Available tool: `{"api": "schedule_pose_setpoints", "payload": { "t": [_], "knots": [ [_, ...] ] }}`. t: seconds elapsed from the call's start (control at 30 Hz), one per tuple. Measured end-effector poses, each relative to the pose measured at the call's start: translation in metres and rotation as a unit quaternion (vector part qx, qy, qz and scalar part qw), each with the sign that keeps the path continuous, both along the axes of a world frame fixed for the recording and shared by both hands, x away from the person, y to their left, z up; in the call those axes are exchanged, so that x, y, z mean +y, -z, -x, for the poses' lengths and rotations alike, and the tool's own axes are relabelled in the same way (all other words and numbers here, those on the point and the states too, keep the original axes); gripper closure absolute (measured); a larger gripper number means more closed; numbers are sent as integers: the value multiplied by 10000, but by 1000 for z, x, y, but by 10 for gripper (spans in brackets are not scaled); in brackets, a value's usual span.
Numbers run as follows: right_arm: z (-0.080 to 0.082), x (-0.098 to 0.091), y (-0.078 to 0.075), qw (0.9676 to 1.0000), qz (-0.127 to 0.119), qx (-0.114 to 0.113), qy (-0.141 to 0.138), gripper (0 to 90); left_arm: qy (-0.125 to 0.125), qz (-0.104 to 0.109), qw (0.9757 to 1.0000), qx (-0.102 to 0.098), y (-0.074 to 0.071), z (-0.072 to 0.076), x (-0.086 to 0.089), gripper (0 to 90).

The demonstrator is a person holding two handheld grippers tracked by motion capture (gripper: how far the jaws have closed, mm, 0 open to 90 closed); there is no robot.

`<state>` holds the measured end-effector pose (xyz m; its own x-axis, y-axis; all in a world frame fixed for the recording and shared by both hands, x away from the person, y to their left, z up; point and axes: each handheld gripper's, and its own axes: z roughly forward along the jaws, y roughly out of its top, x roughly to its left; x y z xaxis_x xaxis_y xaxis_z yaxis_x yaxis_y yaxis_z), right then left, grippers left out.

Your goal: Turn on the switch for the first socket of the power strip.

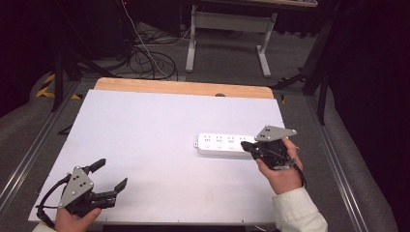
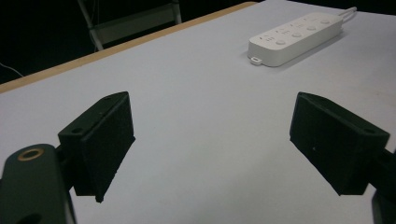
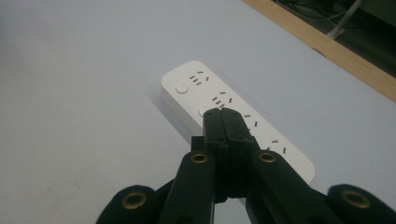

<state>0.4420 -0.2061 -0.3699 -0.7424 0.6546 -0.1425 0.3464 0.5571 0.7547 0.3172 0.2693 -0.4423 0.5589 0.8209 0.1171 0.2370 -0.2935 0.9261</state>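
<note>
On the white table top (image 1: 159,145) we see a white power strip (image 1: 222,143) lying flat, right of centre. Our right gripper (image 1: 247,146) sits over the strip's right end, jaws pressed together with nothing between them; in the right gripper view their tips (image 3: 223,116) lie just above a round button on the strip (image 3: 201,88). Our left gripper (image 1: 111,174) rests near the front left corner, jaws spread wide and empty, well apart from the strip (image 2: 294,37).
</note>
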Motion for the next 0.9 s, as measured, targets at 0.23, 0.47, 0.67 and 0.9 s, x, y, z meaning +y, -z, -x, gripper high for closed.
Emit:
{"api": "schedule_pose_setpoints", "payload": {
  "t": [0.23,0.47,0.67,0.9],
  "knots": [
    [-20,-1,5,9995,18,174,270,900,3,2,10000,9,0,0,0,143],
    [-43,1,16,9976,95,504,470,900,-2,-12,10000,4,1,0,0,142],
    [-54,3,23,9964,179,608,568,900,0,-37,10000,-6,0,-1,0,142],
    [-65,3,31,9935,384,788,726,900,-2,-38,10000,-10,1,-1,0,141]
  ]
}}
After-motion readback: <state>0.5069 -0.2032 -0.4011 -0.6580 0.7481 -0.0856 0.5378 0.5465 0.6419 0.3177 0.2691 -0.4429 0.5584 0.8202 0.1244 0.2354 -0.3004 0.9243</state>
